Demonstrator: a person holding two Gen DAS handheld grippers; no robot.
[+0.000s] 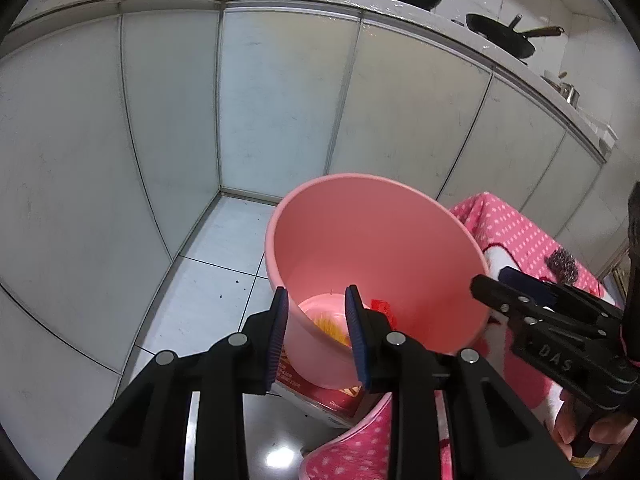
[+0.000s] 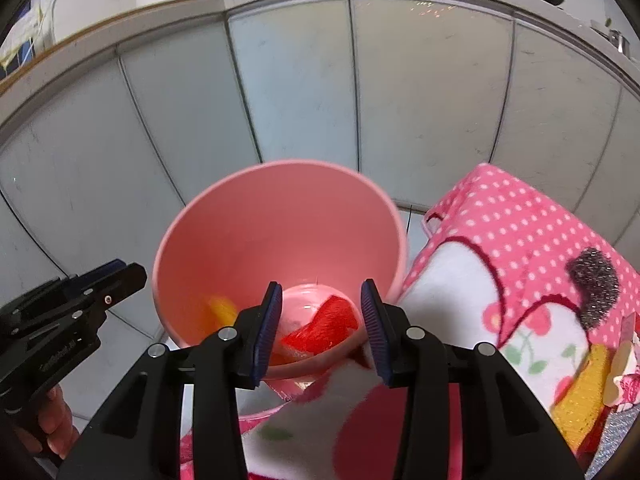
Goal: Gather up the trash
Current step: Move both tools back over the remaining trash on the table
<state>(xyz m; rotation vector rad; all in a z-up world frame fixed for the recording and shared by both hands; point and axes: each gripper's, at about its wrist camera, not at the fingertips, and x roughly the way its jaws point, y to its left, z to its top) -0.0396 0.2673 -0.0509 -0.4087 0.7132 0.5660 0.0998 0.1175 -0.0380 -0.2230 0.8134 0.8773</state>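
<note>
Pink bin (image 2: 276, 240): held red (image 2: 324, 330) and yellow scraps (image 1: 330, 326).
Left tongs (image 1: 316, 332): apart, empty.
Right tongs (image 2: 320, 330): apart, empty.
Advice: both needed lifting clear of the rim.

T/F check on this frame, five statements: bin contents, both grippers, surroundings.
1. The pink bin has a red scrap at its bottom. True.
2. The right gripper grips a wrapper. False: its jaws are open with nothing between them.
3. The left gripper is open. True.
4. The bin is blue. False: it is pink.
5. A pink dotted cloth lies beside the bin. True.
</note>
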